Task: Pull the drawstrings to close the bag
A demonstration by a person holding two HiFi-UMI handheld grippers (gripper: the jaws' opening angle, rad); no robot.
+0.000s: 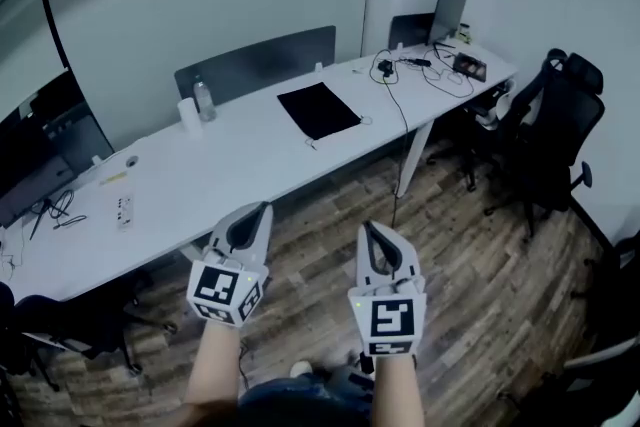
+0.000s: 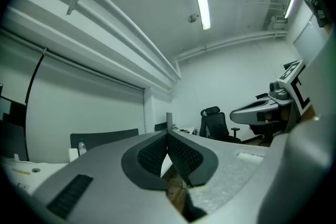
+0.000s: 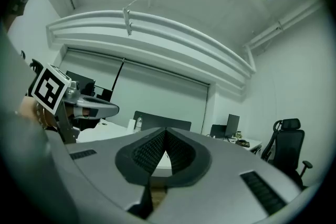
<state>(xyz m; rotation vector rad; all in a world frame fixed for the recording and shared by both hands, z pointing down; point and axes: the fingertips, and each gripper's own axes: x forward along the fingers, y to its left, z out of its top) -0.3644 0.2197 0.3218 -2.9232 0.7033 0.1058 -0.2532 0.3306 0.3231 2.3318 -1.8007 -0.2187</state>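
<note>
Currently both grippers are held side by side over the wood floor (image 1: 480, 245), short of the near edge of the surface (image 1: 230, 165) and well apart from the bag (image 1: 318, 110).

- On the left gripper (image 1: 262, 208) the fingers are pressed together and nothing is pinched. In the left gripper view the ribbed pads (image 2: 152, 155) are seen meeting at the tips.
- On the right gripper (image 1: 370, 228) the fingers are likewise closed on each other, with nothing between them. This is matched in the right gripper view, pads (image 3: 149, 152) tip to tip.
- Both grippers are pointed toward the surface, with the marker cubes (image 1: 225, 290) turned to the head camera.

The bag is black and is laid flat on the white surface, roughly midway between the far and near edges and somewhat toward the right end. Thin drawstring cords (image 1: 366, 121) are seen just off its near-side corners. The bag is touched by neither gripper.

Other items on the surface:
- A water bottle (image 1: 203, 100) and a white cylinder (image 1: 187, 113) are stood upright left of the bag, toward the far edge.
- A grey divider panel (image 1: 255, 63) is mounted along the far edge.
- An open laptop (image 1: 449, 15) is placed at the far right corner, with cables (image 1: 400, 75) spread beside it.
- A dark monitor (image 1: 45, 150) is set at the left end.

Black office chairs (image 1: 560, 125) are parked off the right end.
</note>
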